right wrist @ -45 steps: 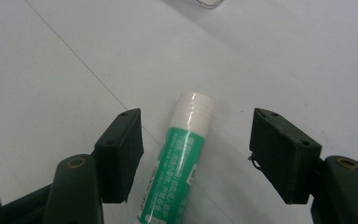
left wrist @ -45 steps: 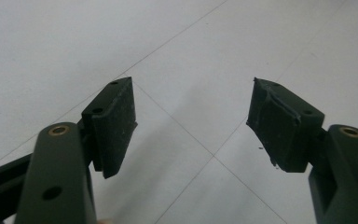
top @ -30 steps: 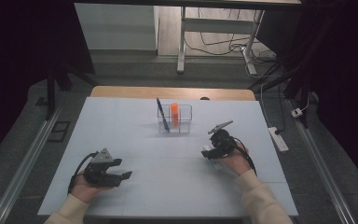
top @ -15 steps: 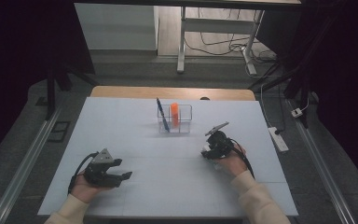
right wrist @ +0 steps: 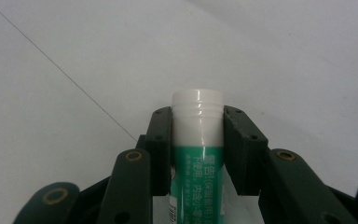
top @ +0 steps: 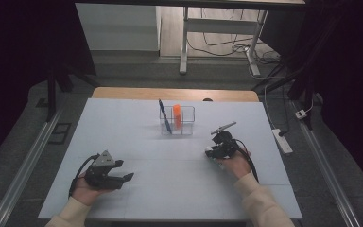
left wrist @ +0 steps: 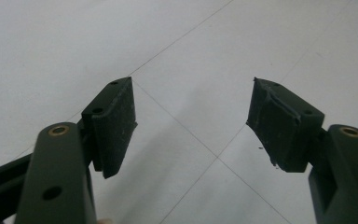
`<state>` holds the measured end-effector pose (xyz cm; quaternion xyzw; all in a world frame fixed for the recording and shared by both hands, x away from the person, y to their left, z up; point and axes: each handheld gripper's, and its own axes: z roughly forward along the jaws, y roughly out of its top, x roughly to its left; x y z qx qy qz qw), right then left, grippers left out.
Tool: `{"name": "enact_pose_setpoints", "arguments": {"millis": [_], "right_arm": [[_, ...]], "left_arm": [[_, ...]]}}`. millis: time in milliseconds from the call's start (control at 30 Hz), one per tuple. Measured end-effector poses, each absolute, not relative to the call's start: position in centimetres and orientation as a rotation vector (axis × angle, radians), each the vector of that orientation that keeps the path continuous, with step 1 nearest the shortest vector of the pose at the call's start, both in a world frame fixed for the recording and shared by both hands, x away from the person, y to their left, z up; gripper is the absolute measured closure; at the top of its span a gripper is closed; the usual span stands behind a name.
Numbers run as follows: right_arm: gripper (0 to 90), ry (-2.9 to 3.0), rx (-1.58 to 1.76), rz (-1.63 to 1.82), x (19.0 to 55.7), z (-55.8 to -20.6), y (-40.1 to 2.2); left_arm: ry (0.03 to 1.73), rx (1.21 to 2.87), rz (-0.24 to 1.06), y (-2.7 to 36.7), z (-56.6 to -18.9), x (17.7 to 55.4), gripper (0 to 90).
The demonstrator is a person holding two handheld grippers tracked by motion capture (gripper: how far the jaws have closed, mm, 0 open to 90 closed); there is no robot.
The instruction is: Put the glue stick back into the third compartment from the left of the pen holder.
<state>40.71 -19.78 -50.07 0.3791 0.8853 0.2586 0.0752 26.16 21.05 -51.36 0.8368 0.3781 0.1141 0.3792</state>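
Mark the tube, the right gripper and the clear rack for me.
tube (right wrist: pixel 197 105): right gripper view, on its white cap.
right gripper (right wrist: pixel 198 140): right gripper view, midway between its fingertips.
clear rack (top: pixel 187 124): high view, on its right wall.

A pale blue-white table (top: pixel 137 142) with thin seams fills the foreground; a wooden edge (top: pixel 175 93) shows along its far side. Beyond it lies grey floor, where a white metal frame (top: pixel 185 42) stands among loose black cables (top: pixel 222 45). A white power strip (top: pixel 282 141) lies right of the table. Metal rails (top: pixel 23 165) run along both sides. The surroundings left and right are dark.
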Motion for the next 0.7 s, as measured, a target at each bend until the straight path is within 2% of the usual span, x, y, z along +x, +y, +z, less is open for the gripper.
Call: {"name": "enact_pose_setpoints", "arguments": {"millis": [700], "right_arm": [[64.7,2.510,1.081,1.114,39.6,-45.3,-21.6]], "left_arm": [[0.967,2.147,0.274,21.0,-51.5,26.3,31.4]]}}
